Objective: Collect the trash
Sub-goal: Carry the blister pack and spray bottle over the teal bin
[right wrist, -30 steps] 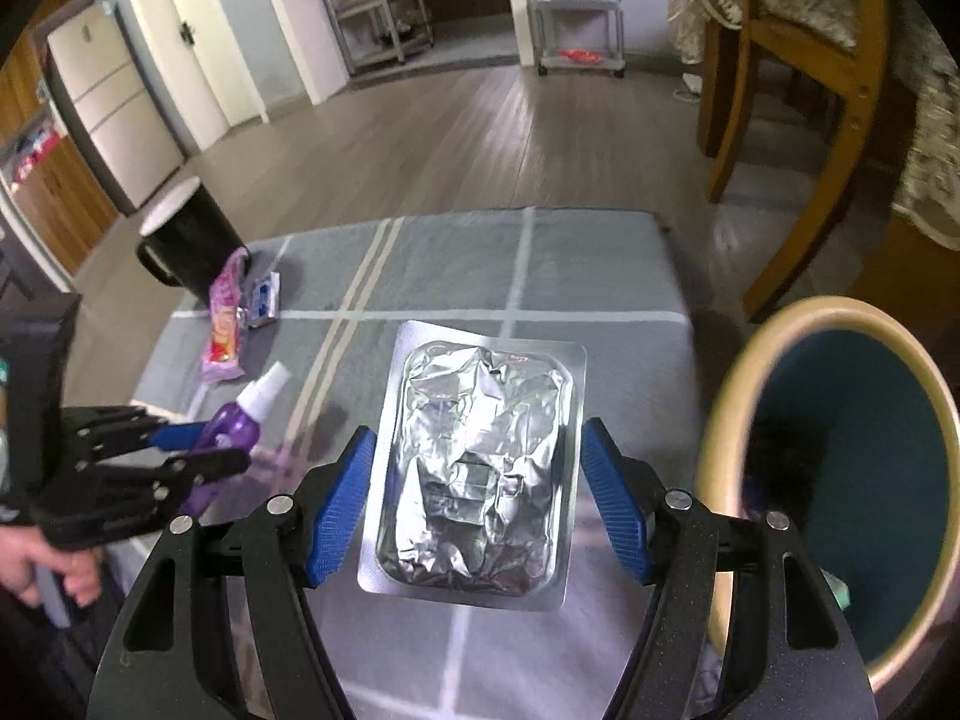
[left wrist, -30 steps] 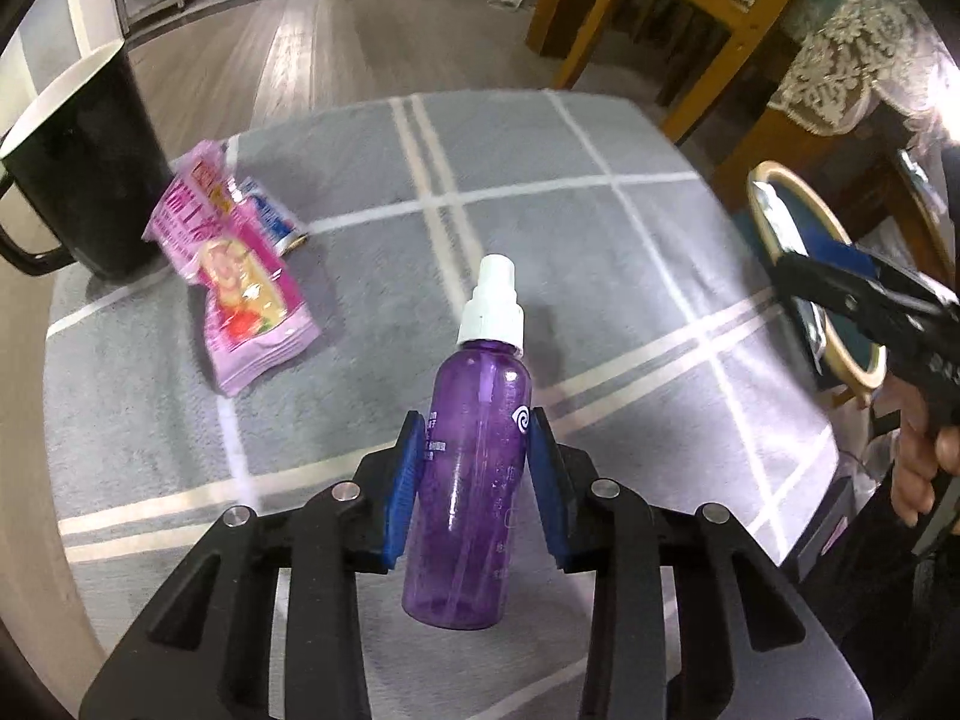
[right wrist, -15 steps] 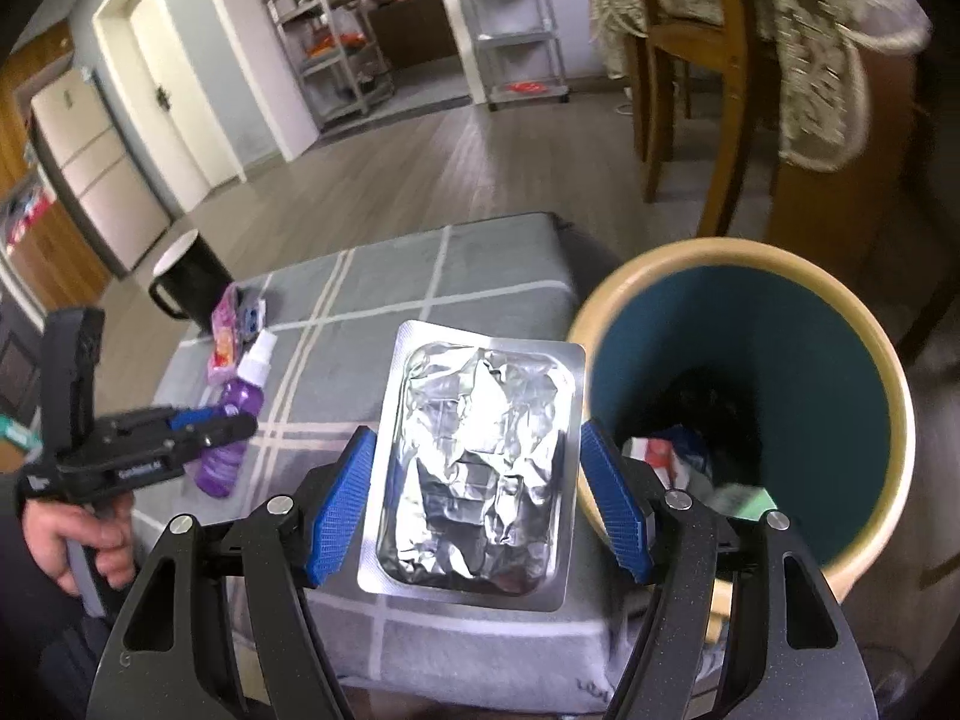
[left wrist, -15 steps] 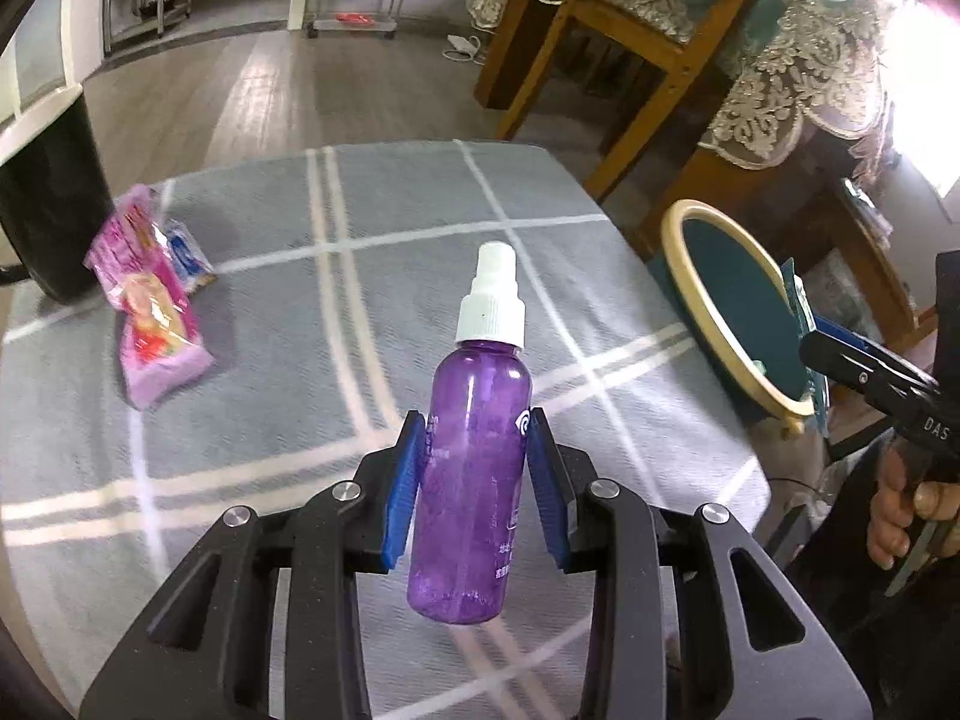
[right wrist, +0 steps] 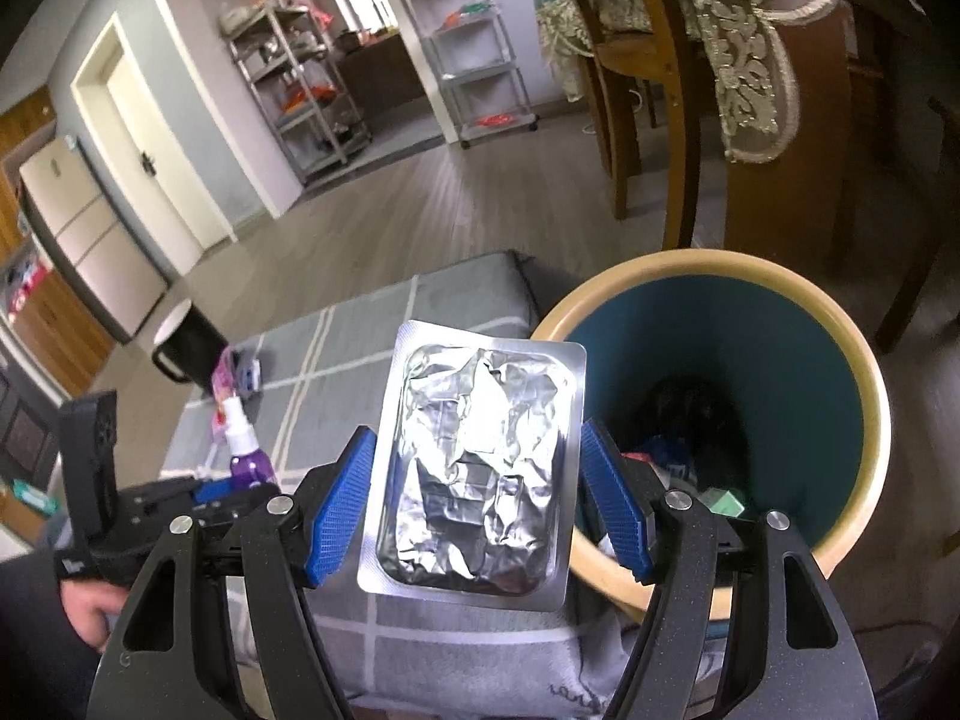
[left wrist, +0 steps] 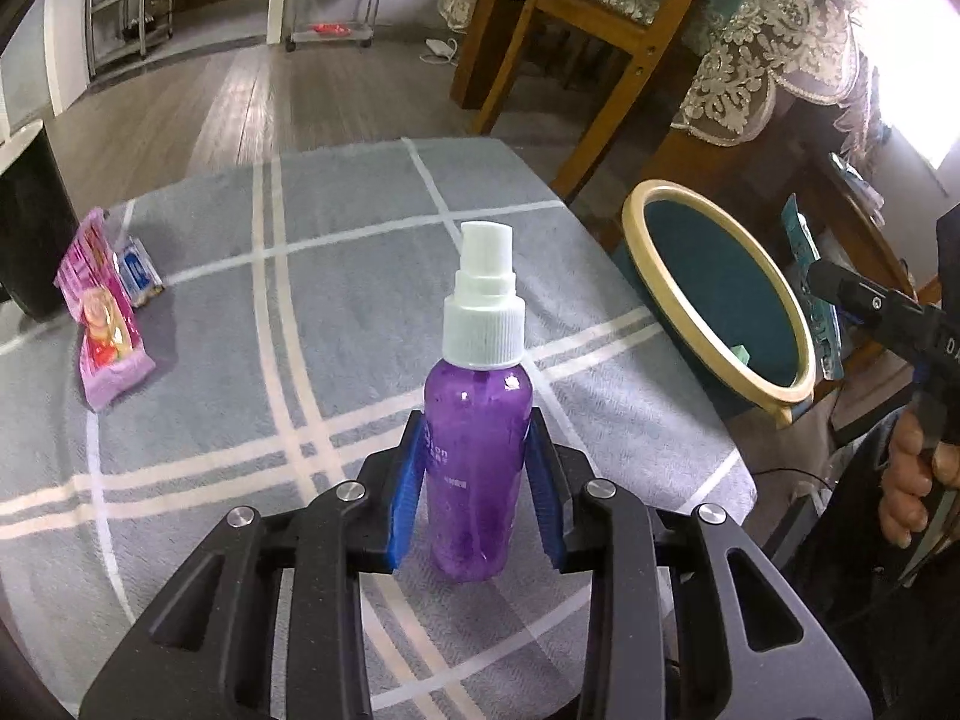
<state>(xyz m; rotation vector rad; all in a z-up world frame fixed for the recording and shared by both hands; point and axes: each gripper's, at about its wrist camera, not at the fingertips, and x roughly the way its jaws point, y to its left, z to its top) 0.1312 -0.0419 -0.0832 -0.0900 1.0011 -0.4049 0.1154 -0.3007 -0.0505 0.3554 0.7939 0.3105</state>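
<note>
Right wrist: bin (right wrist: pixel 852 360) w/ scraps inside; right gripper (right wrist: pixel 477 507) clamps foil tray (right wrist: pixel 474 468), left gripper (left wrist: pixel 477 483) clamps spray bottle (left wrist: pixel 477 420).

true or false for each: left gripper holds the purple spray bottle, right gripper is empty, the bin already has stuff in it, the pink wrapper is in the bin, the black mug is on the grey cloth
1. The left gripper holds the purple spray bottle. True.
2. The right gripper is empty. False: it grips a foil blister pack.
3. The bin already has items inside. True.
4. The pink wrapper is in the bin. False: it lies on the grey cloth.
5. The black mug stands at the cloth's far corner. True.
</note>
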